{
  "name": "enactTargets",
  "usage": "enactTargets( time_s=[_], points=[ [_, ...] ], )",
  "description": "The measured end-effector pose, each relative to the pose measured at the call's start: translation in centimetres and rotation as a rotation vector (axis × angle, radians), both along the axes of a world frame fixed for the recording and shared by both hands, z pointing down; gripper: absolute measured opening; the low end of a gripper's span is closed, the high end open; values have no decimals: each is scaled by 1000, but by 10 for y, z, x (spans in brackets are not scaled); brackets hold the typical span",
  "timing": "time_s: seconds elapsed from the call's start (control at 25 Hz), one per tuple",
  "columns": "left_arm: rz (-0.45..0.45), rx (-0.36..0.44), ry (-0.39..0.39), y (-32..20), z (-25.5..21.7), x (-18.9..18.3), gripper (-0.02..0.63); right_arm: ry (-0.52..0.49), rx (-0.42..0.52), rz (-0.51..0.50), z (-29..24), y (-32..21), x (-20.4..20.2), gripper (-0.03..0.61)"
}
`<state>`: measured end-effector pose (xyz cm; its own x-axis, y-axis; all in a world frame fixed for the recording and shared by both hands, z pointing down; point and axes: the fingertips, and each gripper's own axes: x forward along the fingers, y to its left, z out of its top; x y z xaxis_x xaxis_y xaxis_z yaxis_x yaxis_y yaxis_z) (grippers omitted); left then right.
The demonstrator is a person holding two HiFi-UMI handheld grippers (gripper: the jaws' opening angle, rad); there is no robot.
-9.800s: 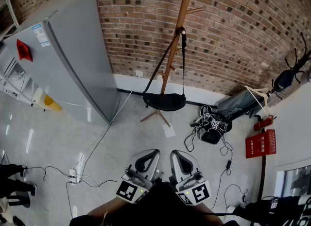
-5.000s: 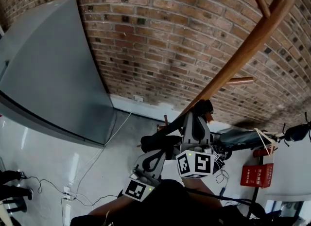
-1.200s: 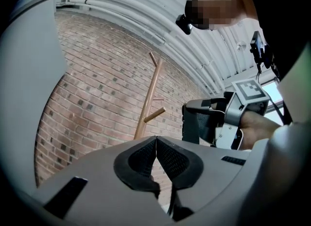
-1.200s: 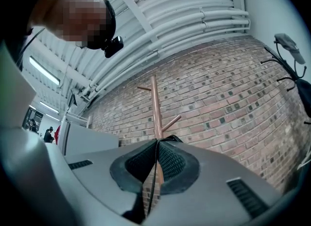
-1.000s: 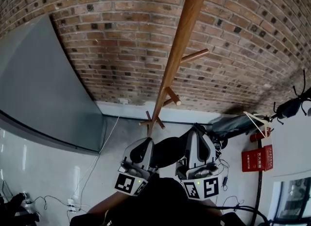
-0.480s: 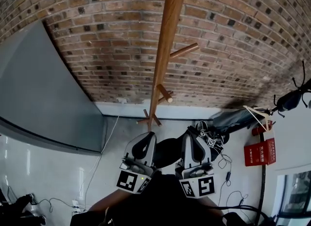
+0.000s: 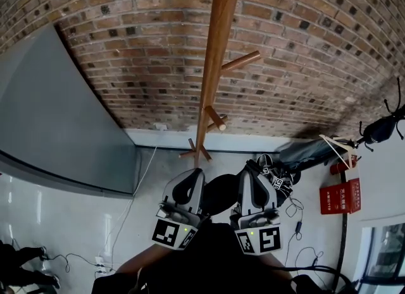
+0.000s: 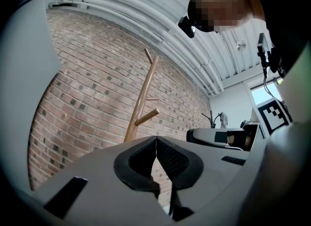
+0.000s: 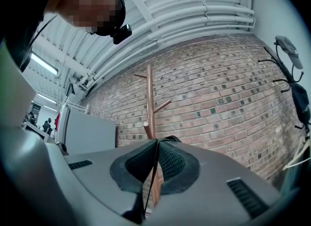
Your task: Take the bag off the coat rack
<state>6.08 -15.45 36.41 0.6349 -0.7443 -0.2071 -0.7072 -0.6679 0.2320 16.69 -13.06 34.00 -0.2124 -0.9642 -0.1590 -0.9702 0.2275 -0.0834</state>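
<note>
Head view: the camera sits high and looks steeply down over the left gripper [image 7: 192, 177] and right gripper [image 7: 251, 174], both close at the bottom edge, toward the coat rack [image 7: 218, 65] and brick wall [image 7: 126, 46]. Each gripper view: the camera rides behind its own jaws, tilted slightly upward, and the jaws fill the lower frame. All three views share rack and wall.

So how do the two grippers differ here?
The right gripper pinches a thin black strap in its fingers; the left gripper has its fingers together on nothing visible. The right gripper sits slightly ahead, showing in the left gripper view; the left gripper is absent from the right's. Both are shut, flanking the black bag before the coat rack.
</note>
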Motion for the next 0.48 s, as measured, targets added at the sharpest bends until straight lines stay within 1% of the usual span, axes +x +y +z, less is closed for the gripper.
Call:
enactTargets(
  time_s=[0.48],
  points=[
    [-12, -12, -5, -5, 6, -3, 18, 14, -9, -1, 3, -7, 3, 20]
  ],
)
